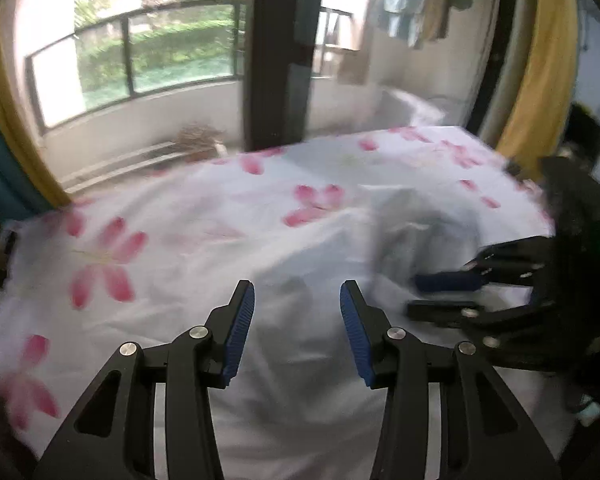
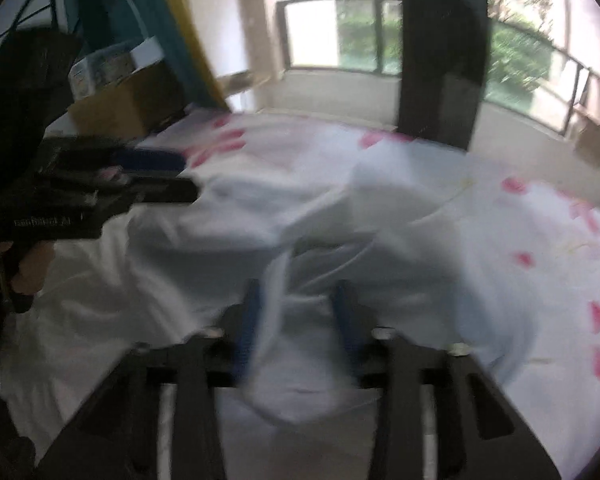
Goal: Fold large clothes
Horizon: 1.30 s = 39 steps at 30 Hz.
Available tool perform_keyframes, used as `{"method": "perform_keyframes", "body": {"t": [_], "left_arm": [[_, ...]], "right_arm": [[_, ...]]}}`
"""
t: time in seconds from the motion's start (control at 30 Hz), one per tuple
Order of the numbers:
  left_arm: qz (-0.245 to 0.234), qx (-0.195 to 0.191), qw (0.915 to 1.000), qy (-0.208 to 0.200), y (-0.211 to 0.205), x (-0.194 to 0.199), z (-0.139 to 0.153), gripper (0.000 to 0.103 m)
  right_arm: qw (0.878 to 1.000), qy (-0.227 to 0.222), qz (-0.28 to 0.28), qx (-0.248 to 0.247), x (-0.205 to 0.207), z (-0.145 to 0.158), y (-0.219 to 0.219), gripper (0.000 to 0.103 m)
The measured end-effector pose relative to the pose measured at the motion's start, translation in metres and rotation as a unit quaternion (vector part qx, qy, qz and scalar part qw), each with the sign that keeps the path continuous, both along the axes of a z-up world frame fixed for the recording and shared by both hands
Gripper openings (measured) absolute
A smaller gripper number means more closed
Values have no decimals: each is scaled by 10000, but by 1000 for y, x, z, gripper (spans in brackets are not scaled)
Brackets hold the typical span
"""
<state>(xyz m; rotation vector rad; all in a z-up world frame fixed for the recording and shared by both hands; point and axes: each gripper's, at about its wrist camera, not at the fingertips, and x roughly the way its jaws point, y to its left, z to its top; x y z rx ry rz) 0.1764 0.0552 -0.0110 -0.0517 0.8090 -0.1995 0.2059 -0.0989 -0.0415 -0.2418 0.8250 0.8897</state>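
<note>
A large white garment (image 1: 300,360) lies crumpled on a bed with a white sheet printed with pink flowers (image 1: 140,208). My left gripper (image 1: 297,300) is open and empty just above the garment. My right gripper (image 1: 440,294) shows at the right of the left wrist view, over the garment. In the right wrist view the right gripper (image 2: 298,300) is open, with a bunched fold of the white garment (image 2: 300,344) lying between its fingers. The left gripper (image 2: 172,176) shows at the left of that view. Both views are blurred.
Beyond the bed a dark door frame (image 1: 278,52) and glass doors lead to a balcony with a railing (image 1: 140,52). A yellow curtain (image 1: 540,64) hangs at the right. A cardboard box (image 2: 116,108) stands by the bed's far left corner.
</note>
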Motion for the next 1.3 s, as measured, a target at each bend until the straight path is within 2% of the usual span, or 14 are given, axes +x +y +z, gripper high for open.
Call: {"method": "perform_keyframes", "body": {"t": [0.07, 0.1, 0.17, 0.37, 0.43, 0.63, 0.73, 0.93, 1.3], "left_arm": [[18, 157, 9996, 228, -3, -2, -11, 47], [88, 250, 9989, 381, -3, -3, -18, 47], [132, 158, 9982, 565, -2, -8, -28, 47], [218, 109, 9982, 556, 0, -21, -31, 47], [272, 109, 9979, 572, 0, -22, -30, 47], [321, 194, 9984, 433, -3, -37, -19, 47], [448, 144, 9982, 380, 3, -47, -16, 47], [671, 48, 9976, 173, 12, -77, -6, 47], [1203, 17, 9923, -299, 32, -151, 6, 47]], "right_arm": [[9999, 20, 138, -20, -6, -1, -2, 2], [9998, 21, 182, -37, -9, -2, -2, 2], [9998, -31, 182, -50, -16, 0, -7, 1], [9973, -619, 308, -228, -51, 7, -19, 1], [9973, -543, 423, -257, -56, 3, -17, 1], [9959, -302, 708, -485, -69, -10, -11, 1], [9959, -369, 596, -563, -73, -10, -15, 2], [9973, -502, 378, -378, -84, 7, -28, 2], [9966, -758, -126, -296, -112, 27, -57, 2]]}}
